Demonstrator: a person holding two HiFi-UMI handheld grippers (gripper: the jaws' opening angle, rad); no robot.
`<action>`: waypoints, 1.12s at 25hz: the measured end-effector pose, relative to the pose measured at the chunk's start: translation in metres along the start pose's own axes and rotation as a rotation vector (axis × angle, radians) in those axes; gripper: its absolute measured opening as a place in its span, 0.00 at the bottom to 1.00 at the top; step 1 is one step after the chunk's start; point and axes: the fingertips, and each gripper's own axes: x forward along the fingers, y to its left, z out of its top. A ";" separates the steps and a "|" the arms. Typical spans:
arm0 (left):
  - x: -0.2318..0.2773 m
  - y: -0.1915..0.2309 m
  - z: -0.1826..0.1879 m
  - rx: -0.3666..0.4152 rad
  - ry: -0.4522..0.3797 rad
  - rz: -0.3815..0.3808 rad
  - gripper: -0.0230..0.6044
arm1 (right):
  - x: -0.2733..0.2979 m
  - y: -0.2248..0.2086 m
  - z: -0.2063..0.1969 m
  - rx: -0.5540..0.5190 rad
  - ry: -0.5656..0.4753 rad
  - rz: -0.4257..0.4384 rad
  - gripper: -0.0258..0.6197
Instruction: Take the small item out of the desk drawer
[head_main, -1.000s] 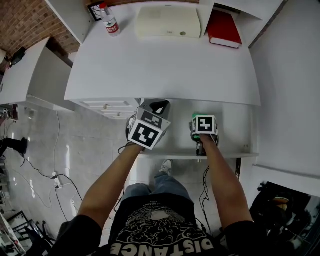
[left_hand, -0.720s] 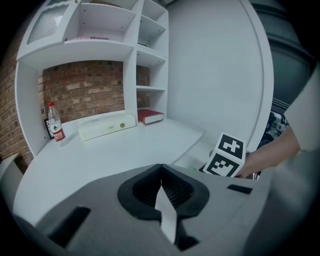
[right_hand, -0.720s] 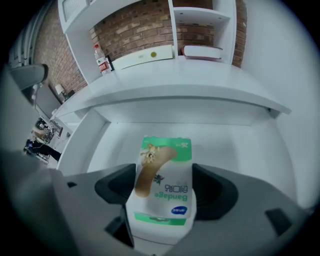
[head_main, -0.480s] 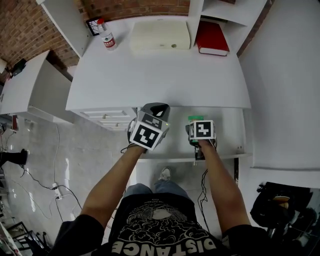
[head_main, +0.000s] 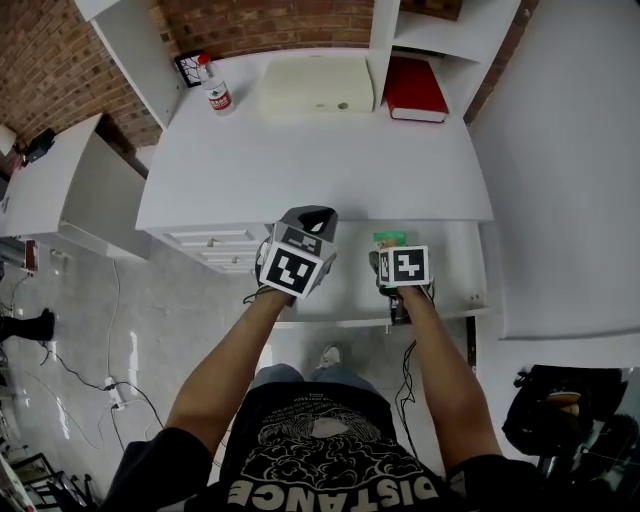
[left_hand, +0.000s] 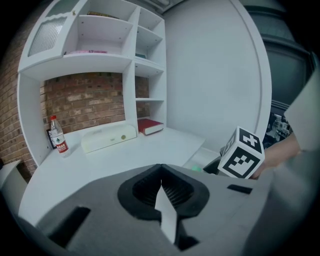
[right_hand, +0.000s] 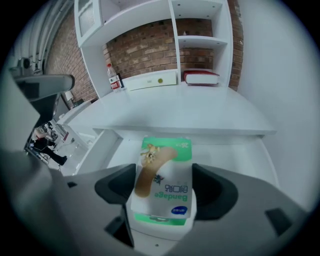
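Observation:
The small item is a green and white bandage box (right_hand: 164, 175) with a picture of a plaster on it. It sits between the two dark pads of my right gripper (right_hand: 162, 189), which is shut on its sides and holds it above the open desk drawer (right_hand: 235, 155). In the head view only the box's green end (head_main: 388, 239) shows ahead of the right gripper (head_main: 392, 250), over the drawer (head_main: 455, 270). My left gripper (head_main: 312, 220) hovers at the drawer's left end, near the desk edge. Its jaws (left_hand: 161, 189) are shut with nothing in them.
On the white desk top (head_main: 320, 160) stand a water bottle (head_main: 215, 88), a cream oblong case (head_main: 315, 85) and a red book (head_main: 415, 88) at the back. White shelves (left_hand: 100, 55) rise over the desk against a brick wall. A small drawer unit (head_main: 210, 245) sits below the desk's left.
The head view has shifted, so the desk sits lower in the picture. Both grippers stay over the open drawer, the right one still holding the box.

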 end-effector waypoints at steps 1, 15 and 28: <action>-0.001 0.000 0.001 -0.001 -0.003 0.002 0.05 | -0.003 0.000 0.003 -0.002 -0.009 0.001 0.58; -0.021 0.010 0.024 0.005 -0.053 0.021 0.05 | -0.044 0.009 0.043 -0.015 -0.133 0.008 0.58; -0.052 0.032 0.040 0.035 -0.099 0.004 0.05 | -0.093 0.042 0.083 -0.001 -0.277 0.002 0.58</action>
